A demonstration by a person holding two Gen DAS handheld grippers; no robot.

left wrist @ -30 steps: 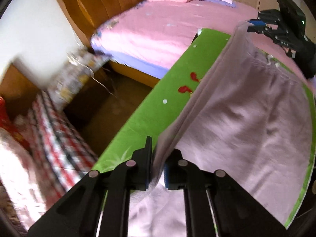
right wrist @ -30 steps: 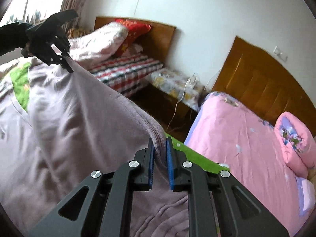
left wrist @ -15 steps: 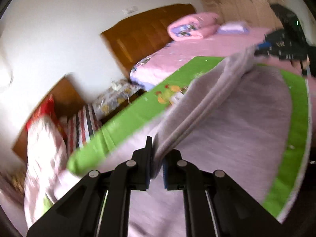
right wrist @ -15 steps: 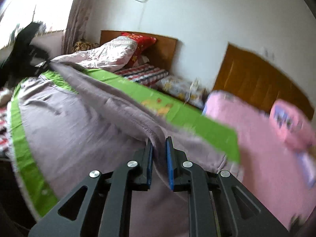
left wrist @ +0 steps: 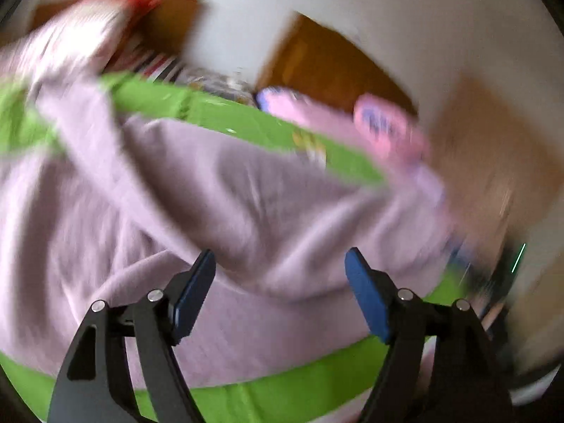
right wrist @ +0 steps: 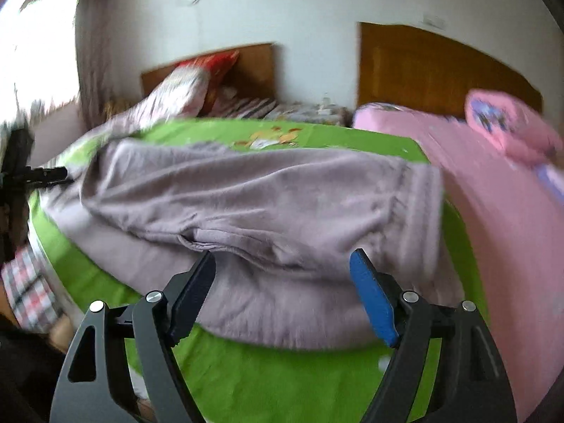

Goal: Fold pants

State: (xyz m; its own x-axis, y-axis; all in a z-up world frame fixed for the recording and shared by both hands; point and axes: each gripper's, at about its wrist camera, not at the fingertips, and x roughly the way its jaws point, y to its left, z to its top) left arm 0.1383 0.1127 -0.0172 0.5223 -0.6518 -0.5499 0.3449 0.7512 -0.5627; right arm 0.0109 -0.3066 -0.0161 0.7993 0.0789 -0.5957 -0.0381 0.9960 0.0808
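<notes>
Since a second ago both hands have swung the lilac pants (right wrist: 253, 204) over and let go, the left gripper (left wrist: 280, 278) and right gripper (right wrist: 282, 278) opening, nothing pinched, so the pants lie doubled at twelve o'clock on the green sheet (right wrist: 268, 380), one fold likely done.

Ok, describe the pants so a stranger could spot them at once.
Find the bright green sheet spread in front of the two wooden headboards. Lying across its middle is a rumpled pair of pale lilac fabric pants, folded over on itself. It is the only mauve, plain cloth there, unlike the pink bedspread beside it.
</notes>
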